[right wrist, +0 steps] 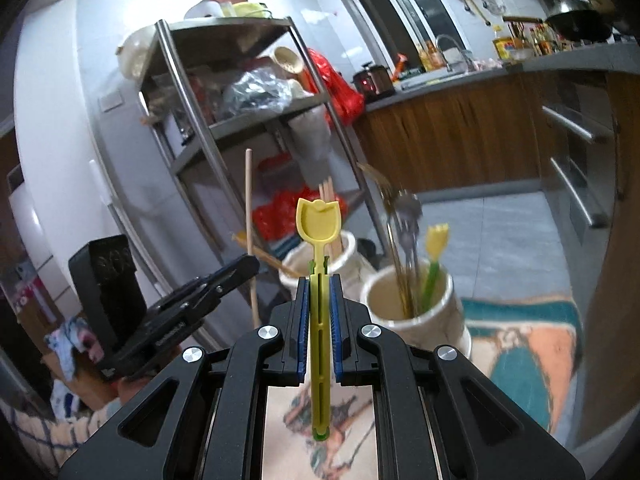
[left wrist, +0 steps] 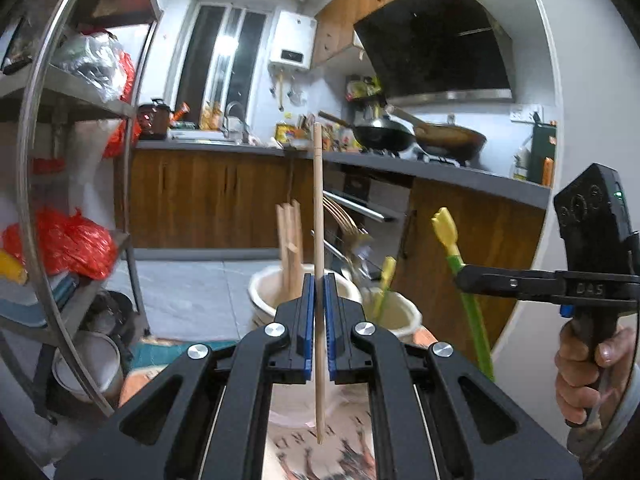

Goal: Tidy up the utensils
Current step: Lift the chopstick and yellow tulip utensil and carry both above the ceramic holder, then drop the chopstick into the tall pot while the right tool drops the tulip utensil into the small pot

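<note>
The left gripper pinches a chopstick and the right gripper a yellow spoon (both upright, presumably for sorting into the cups).

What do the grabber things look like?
Each hand-held gripper is black with blue pads on its fingers and round silver screws. The right hand-held gripper has a boxy black top with a tiny green light and white letters.

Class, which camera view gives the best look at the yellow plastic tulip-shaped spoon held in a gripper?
The right wrist view: the yellow plastic tulip-shaped spoon stands centred, bowl facing the camera, clamped by the right gripper. The left wrist view shows it side-on at the right, bowl hidden.
</note>
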Tool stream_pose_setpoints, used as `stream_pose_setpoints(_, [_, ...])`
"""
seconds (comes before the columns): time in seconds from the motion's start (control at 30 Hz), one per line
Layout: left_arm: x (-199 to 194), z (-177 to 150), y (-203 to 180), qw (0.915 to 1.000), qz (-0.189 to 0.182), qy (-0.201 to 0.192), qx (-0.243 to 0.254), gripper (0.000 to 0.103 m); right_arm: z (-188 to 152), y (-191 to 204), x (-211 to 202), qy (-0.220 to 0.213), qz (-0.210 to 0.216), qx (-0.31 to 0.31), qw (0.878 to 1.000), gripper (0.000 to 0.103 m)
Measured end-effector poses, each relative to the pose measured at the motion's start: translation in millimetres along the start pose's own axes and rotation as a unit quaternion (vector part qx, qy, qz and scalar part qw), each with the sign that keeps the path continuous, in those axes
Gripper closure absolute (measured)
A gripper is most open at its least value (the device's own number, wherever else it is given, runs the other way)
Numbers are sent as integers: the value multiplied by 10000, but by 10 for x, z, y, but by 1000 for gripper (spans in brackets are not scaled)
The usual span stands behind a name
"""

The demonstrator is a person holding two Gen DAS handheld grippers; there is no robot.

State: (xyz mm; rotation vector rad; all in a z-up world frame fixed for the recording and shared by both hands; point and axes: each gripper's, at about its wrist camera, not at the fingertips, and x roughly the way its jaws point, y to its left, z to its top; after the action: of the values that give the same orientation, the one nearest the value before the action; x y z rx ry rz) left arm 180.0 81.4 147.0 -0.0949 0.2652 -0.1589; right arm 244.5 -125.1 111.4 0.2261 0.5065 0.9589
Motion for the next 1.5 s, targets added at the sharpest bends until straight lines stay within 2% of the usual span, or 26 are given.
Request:
stream_pose_setpoints(0.17, [116,75,164,9999,153,-1,-80,98,101,-53,41,-145,-10,-25,9999,92])
stream_pose_setpoints(0.5, [391,357,381,9978,-63,-324,-572,98,301,-278,170,-614,-334,154,9974,92])
stream_pose_setpoints(0.83, [677,422,613,9899,-357,-443,-1302,98,339,-343,385,-612,-469,158,9969,92])
stream_pose_setpoints(1.07, [730,397,566,9877,-391,-612,-1382,98,345,-345,444,-682,-503,170,9963,92])
stream_pose_setpoints(1.37, [591,171,140,9915,64,-1194,-508,98,262,-327,584,-591,-791,-46,9951,92])
stream_pose_setpoints(1.5, [559,84,2,9921,185,-1220,-205,98,199,-337,626,-523,-957,-161,9939,92])
